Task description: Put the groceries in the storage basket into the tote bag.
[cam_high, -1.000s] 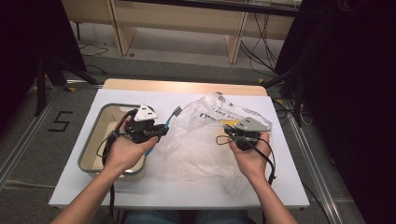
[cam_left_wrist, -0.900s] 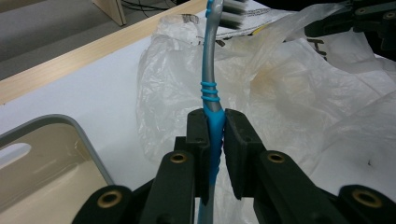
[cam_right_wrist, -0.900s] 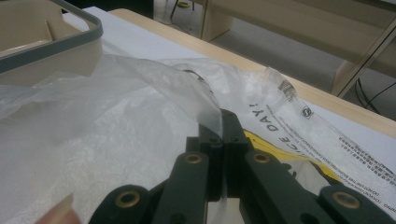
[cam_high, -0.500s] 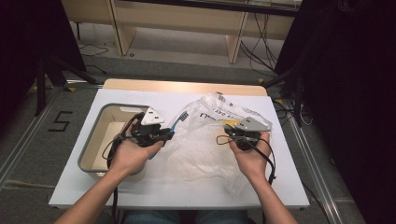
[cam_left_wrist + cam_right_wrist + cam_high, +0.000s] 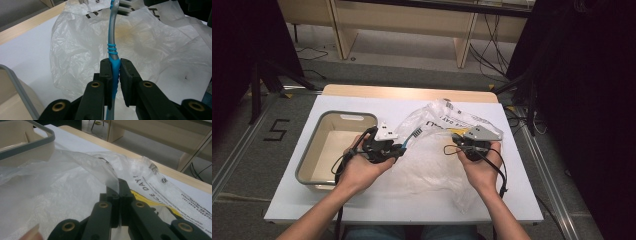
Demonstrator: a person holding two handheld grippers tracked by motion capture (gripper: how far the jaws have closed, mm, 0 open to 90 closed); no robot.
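While the grey bin [image 5: 314, 150] is sitting by the table's left edge [image 5: 287, 170], I am holding the left gripper [image 5: 399, 148] just to its right, jaws clamped on the blue handle of the toothbrush [image 5: 411, 138]. In the left gripper view the toothbrush [image 5: 113, 50] is running straight out along the jaws, long axis in line with the tool, bristle head leading and angling toward the table's far right corner. The head is hanging over the left flank of the clear plastic bag [image 5: 432, 160], which is lying crumpled across the middle of the table. Further right, I am keeping the right gripper [image 5: 456, 138] closed on a fold of the bag's film [image 5: 100, 170], lifting that edge near the printed end. Judgement: the mouth I am holding up is lying ahead and to the right of the brush tip, so the left hand is the nearer one and should be pushing lengthwise, head first.
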